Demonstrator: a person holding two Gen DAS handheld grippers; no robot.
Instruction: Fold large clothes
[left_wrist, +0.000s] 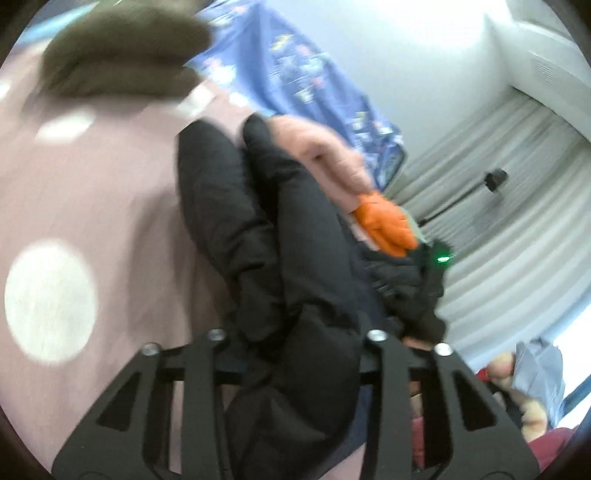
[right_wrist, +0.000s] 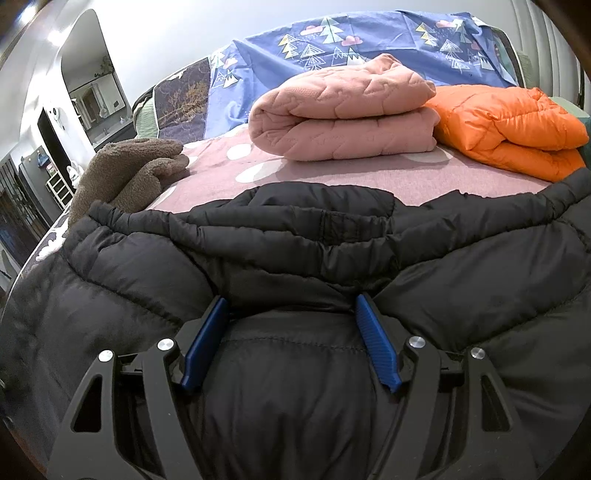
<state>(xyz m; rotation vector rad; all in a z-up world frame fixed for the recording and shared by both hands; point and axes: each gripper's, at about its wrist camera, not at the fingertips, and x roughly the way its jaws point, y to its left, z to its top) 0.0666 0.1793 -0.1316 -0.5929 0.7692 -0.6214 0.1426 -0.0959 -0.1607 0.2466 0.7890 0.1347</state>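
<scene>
A large black puffer jacket (right_wrist: 295, 258) lies spread on the pink dotted bedspread (right_wrist: 332, 181). My right gripper (right_wrist: 291, 314) is open, its blue pads (right_wrist: 376, 339) standing either side of a raised fold of the jacket. In the blurred left wrist view a bunched length of the black jacket (left_wrist: 280, 258) runs between the arms of my left gripper (left_wrist: 295, 354) and hides its fingertips, so its grip cannot be read.
A folded pink quilted garment (right_wrist: 343, 114), a folded orange puffer (right_wrist: 509, 125) and a brown fleece (right_wrist: 129, 173) lie on the bed beyond the jacket. A blue tree-print sheet (right_wrist: 369, 40) covers the headboard. The bed's left edge (right_wrist: 40, 251) is close.
</scene>
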